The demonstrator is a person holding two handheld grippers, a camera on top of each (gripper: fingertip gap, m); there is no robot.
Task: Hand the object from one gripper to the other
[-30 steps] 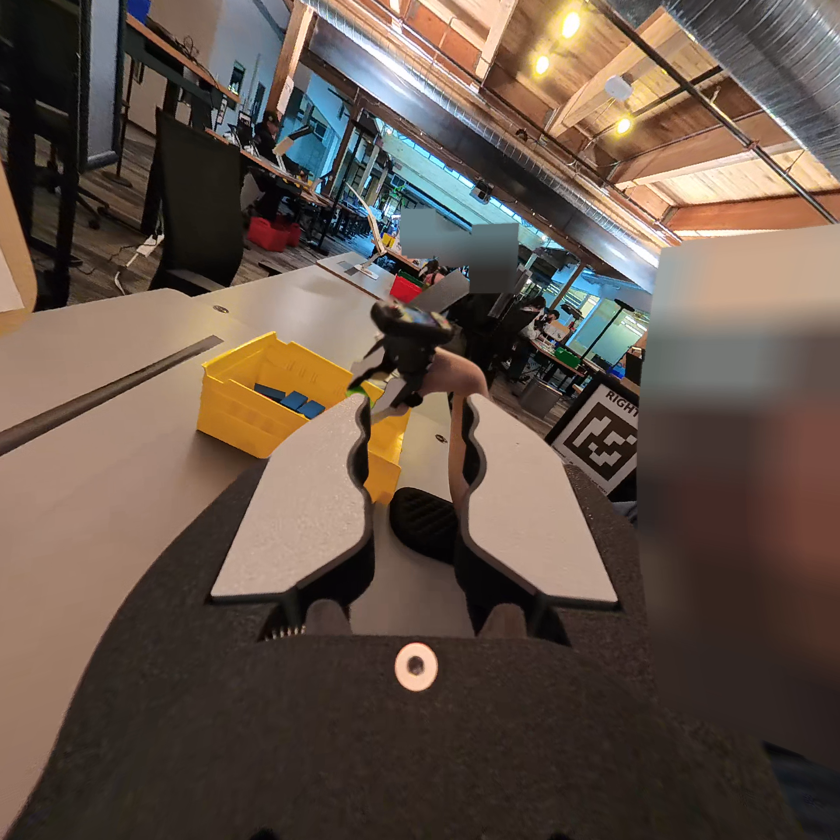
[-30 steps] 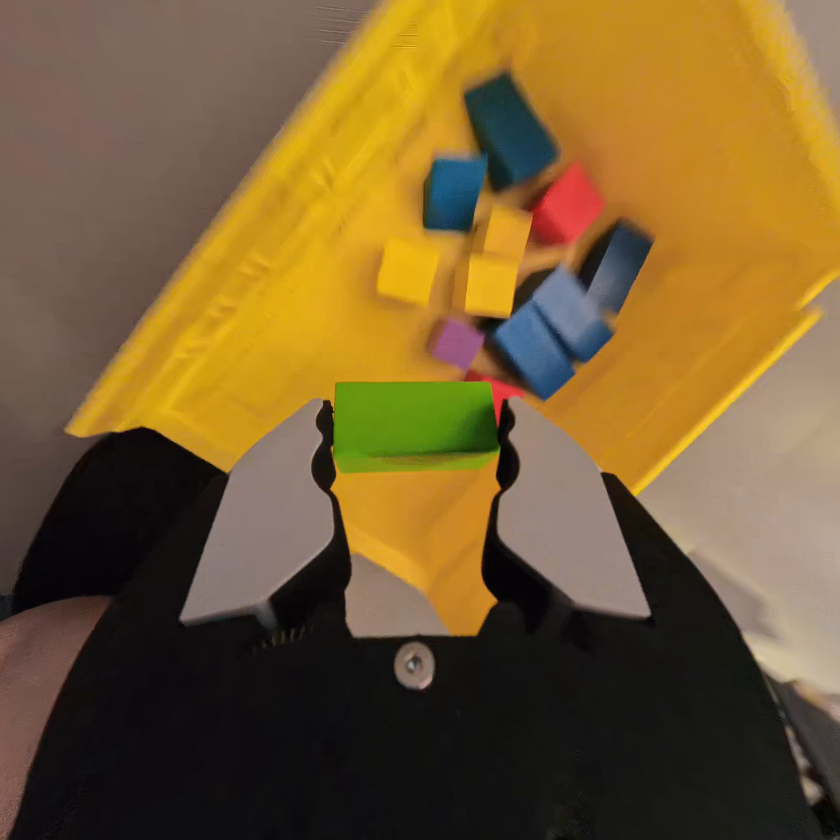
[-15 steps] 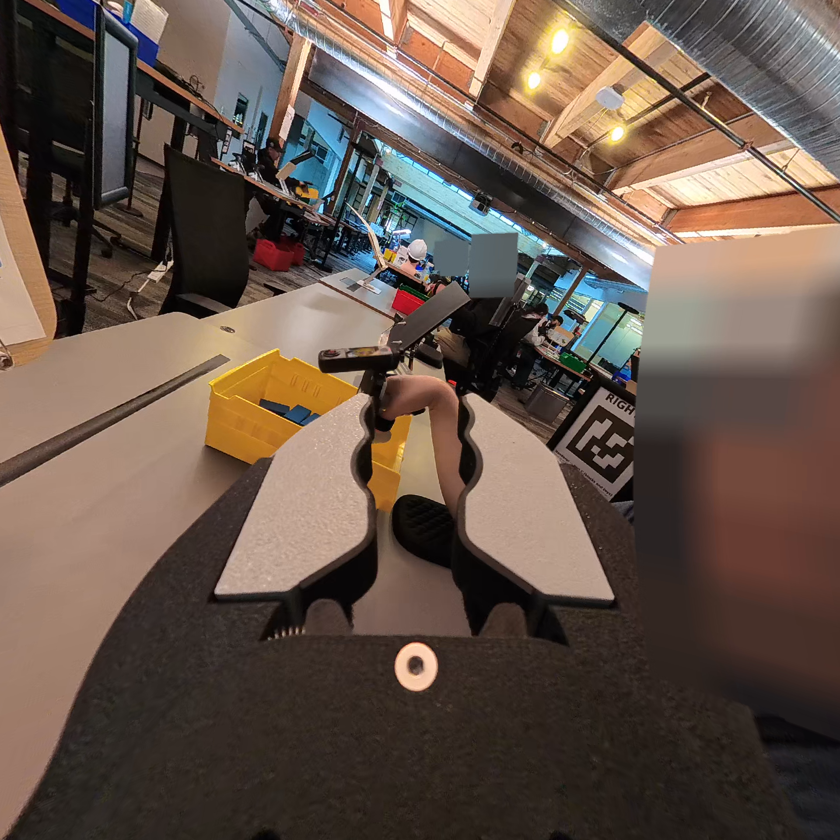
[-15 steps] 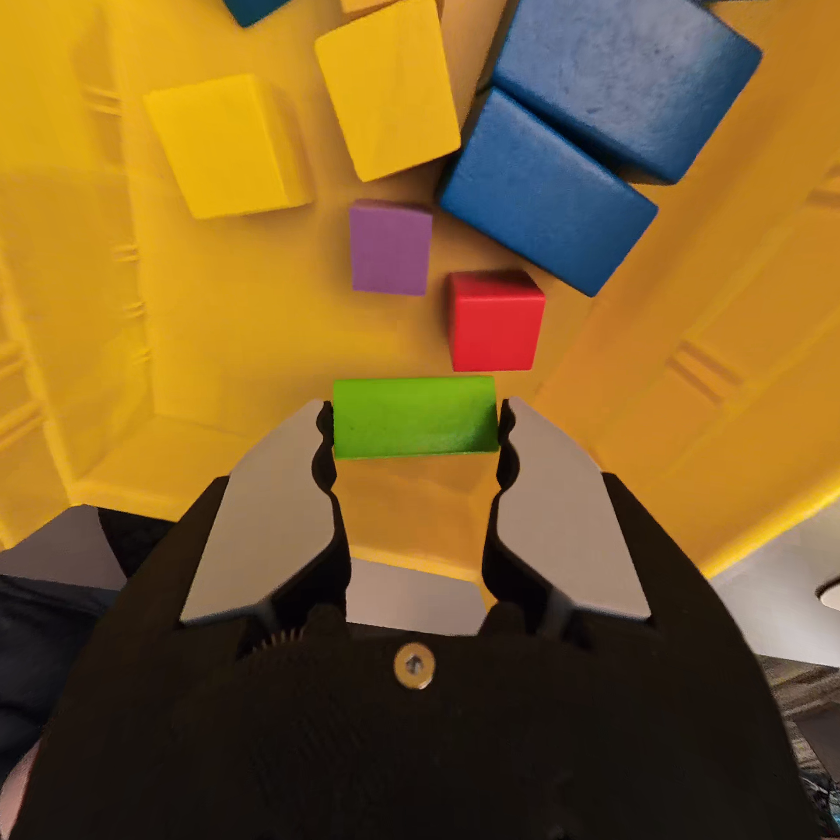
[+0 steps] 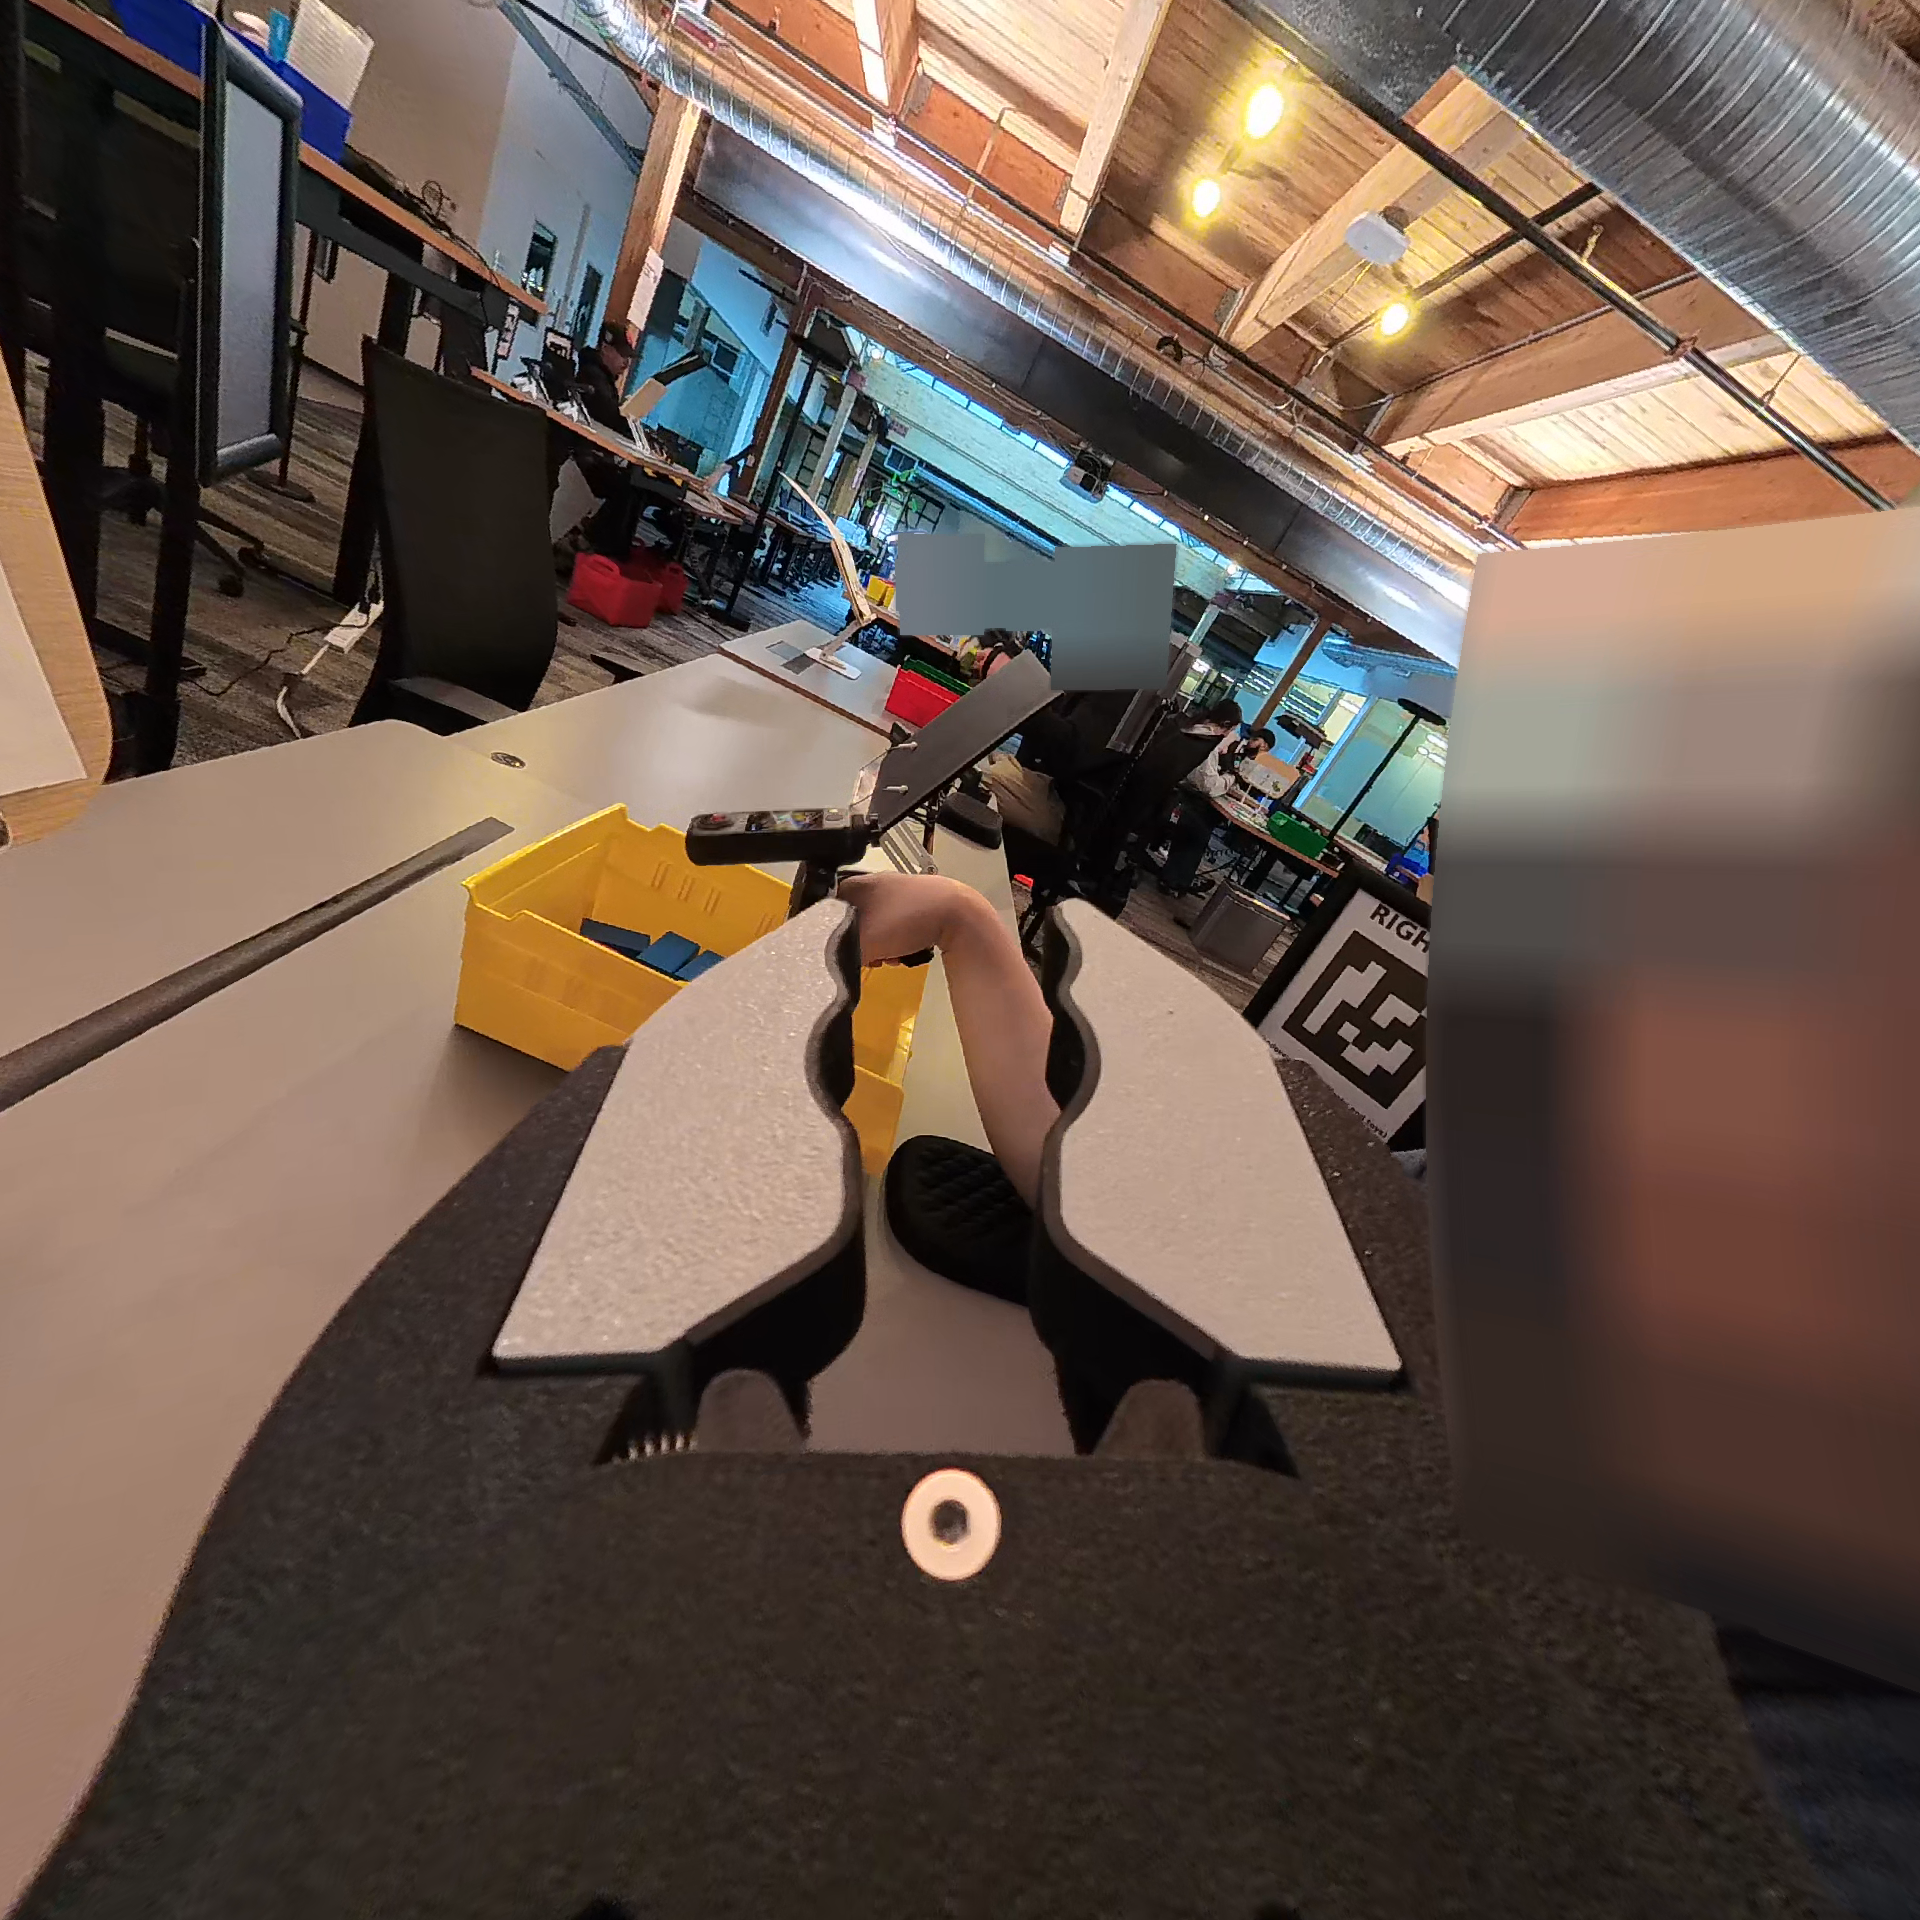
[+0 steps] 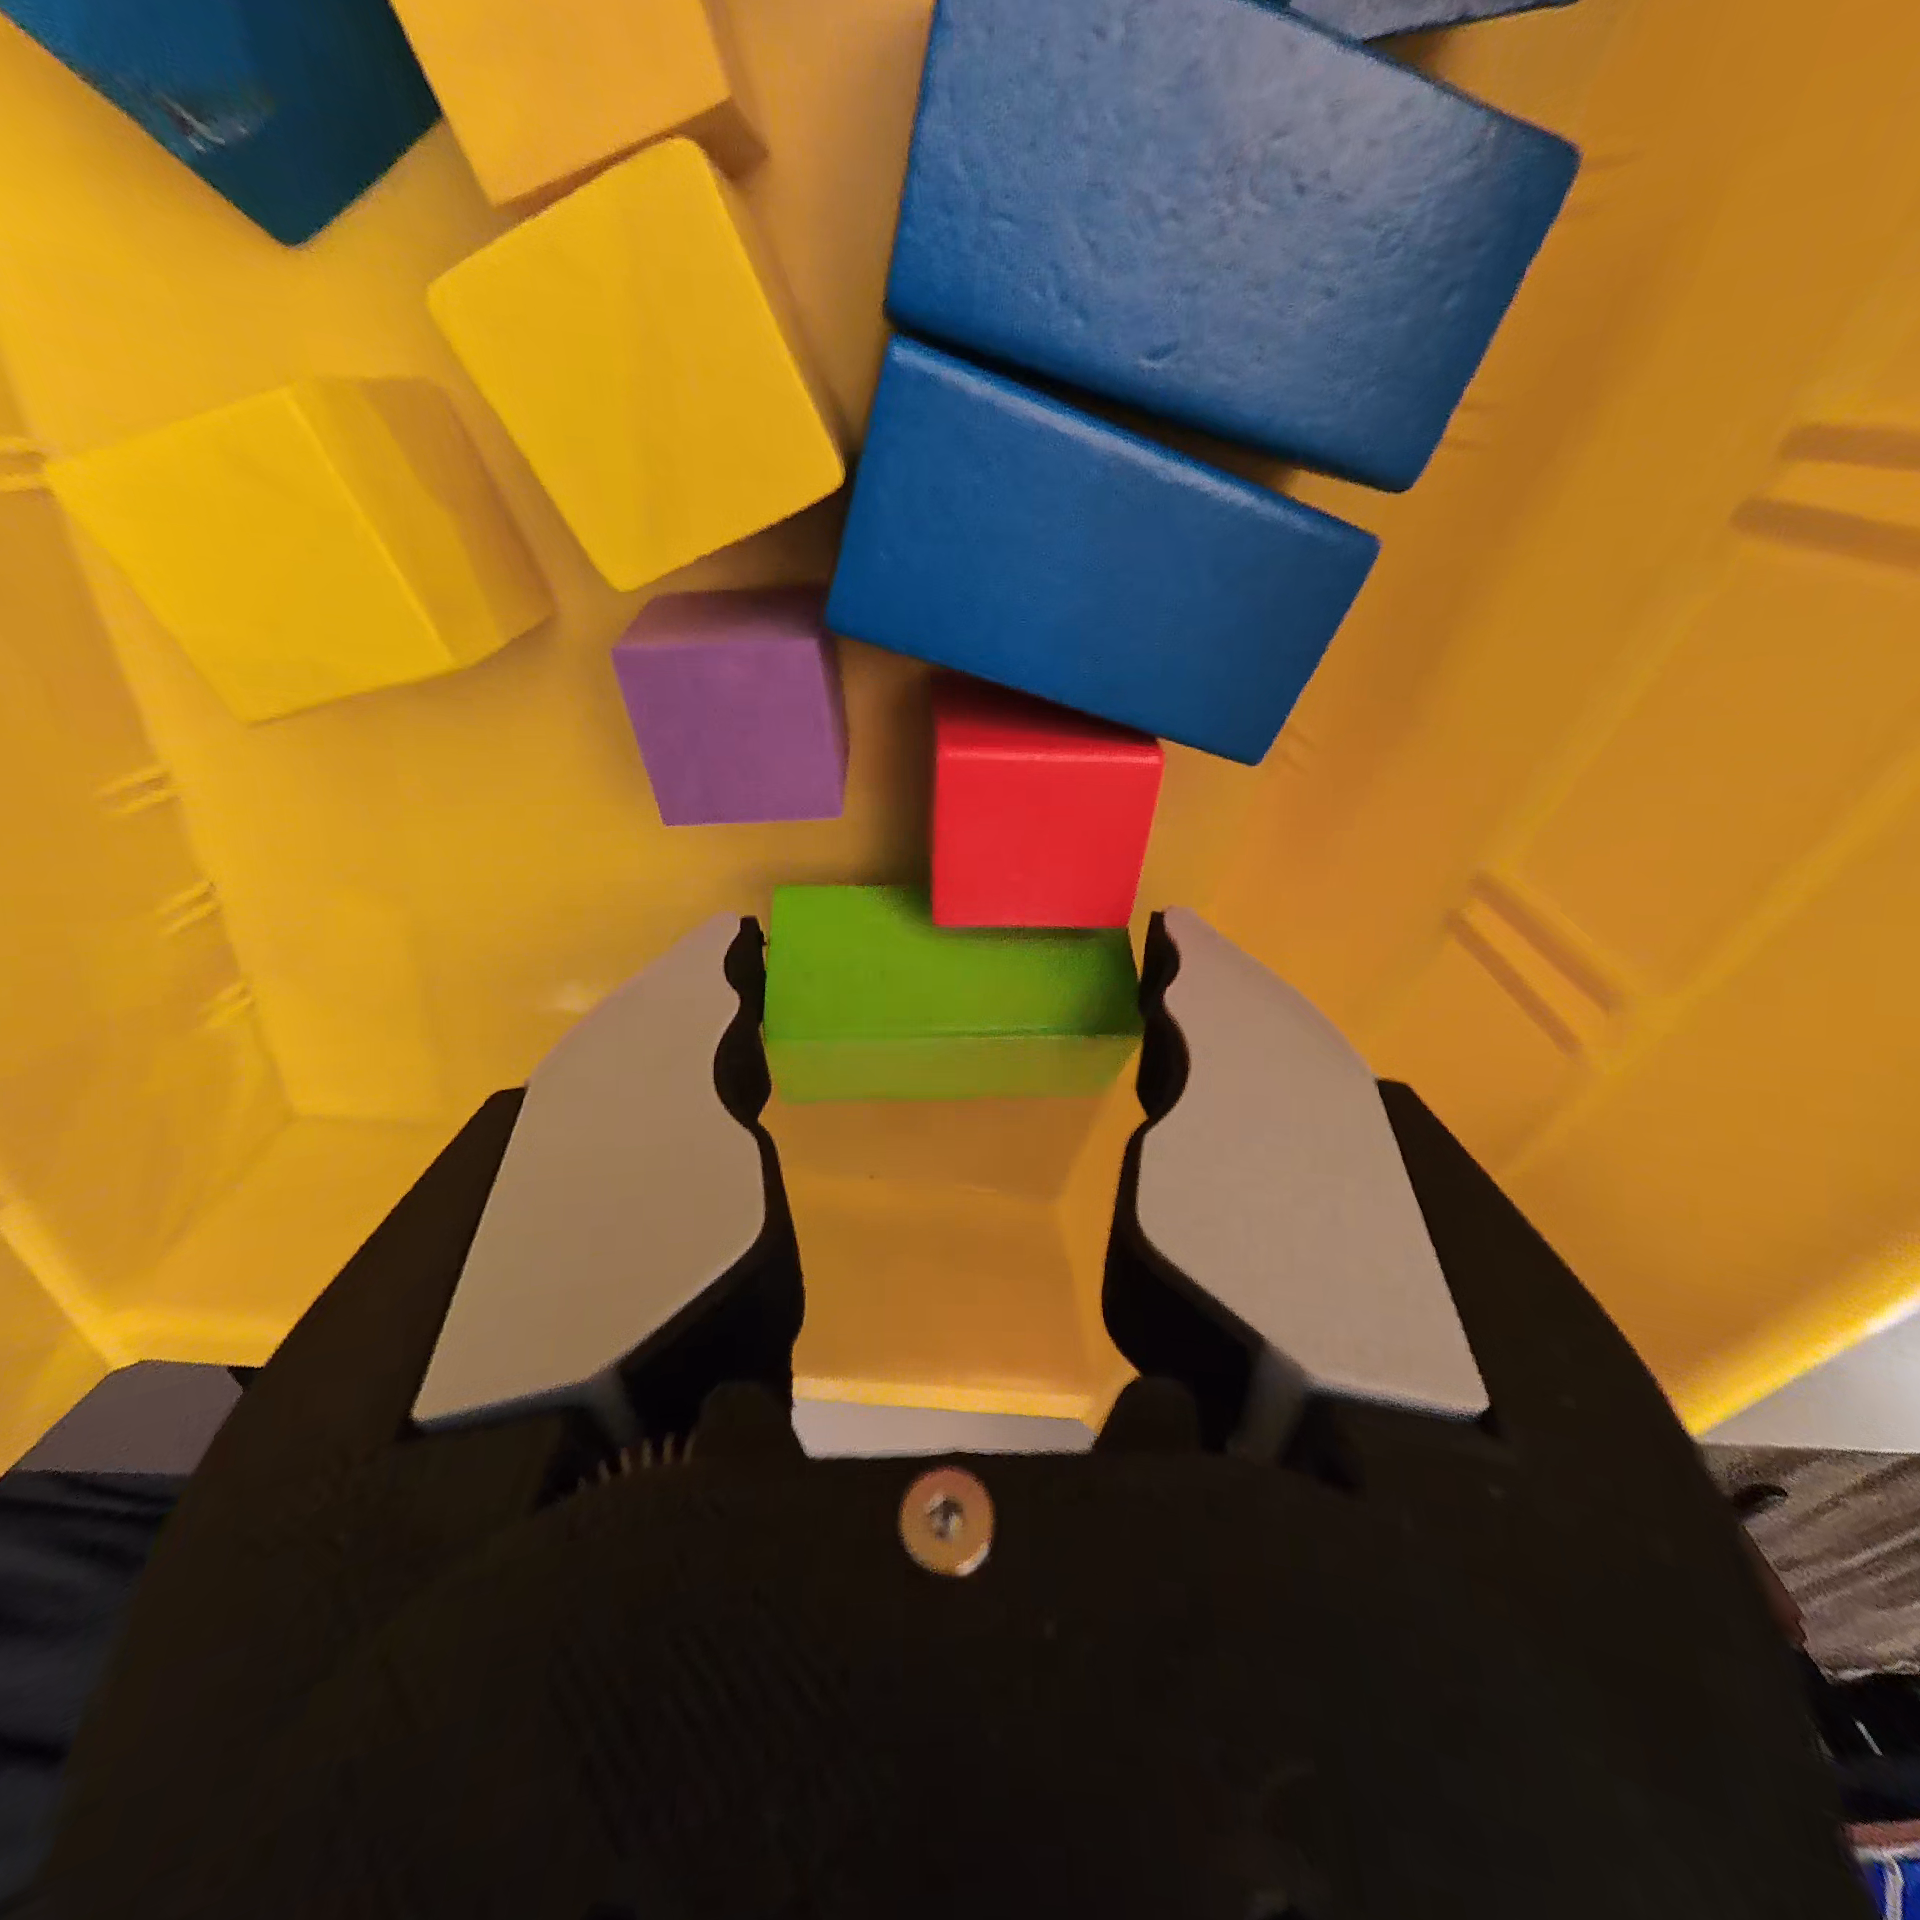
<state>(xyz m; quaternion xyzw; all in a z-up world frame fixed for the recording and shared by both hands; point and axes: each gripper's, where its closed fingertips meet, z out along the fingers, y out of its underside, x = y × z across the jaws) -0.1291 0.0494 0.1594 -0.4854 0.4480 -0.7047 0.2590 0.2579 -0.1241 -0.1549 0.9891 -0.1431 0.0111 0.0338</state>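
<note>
Since half a second ago right claw [image 6: 951,997] dropped lower into yellow bin [image 6: 1558,935]; blocks loom bigger, and red cube [image 6: 1042,805] now overlaps the top edge of green block [image 6: 935,987]. Left view barely shifted.

Left wrist view, left to right: grey worktop [image 5: 260,1039] with a dark groove at 9 o'clock. Yellow bin [image 5: 540,966] at 10 o'clock of left claw [image 5: 948,925], a few blue blocks [image 5: 655,945] visible inside. Left claw fingers spread apart with nothing between them, hovering over worktop. Above claw tips at 12 o'clock, a black camera unit [image 5: 774,831] on the other handheld rig, with a person's hand [image 5: 935,920] and forearm running down between the fingers. Black-and-white marker board [image 5: 1351,1018] at 2 o'clock. Blur patch fills the right side.

Right wrist view, left to right: inside the bin, two yellow blocks [image 6: 634,364] at 10–11 o'clock, teal block [image 6: 239,104] top left corner. Purple cube [image 6: 738,712] at 11 o'clock of claw tips. Green block sits crosswise between right claw fingertips, both tips at its ends; cannot tell if still pinching or just let go. Block low at bin floor, whether resting on it unclear. Red cube just at 12–1 o'clock, touching or overlapping green. Two large blue blocks [image 6: 1091,551] stacked side by side at 1 o'clock.
</note>
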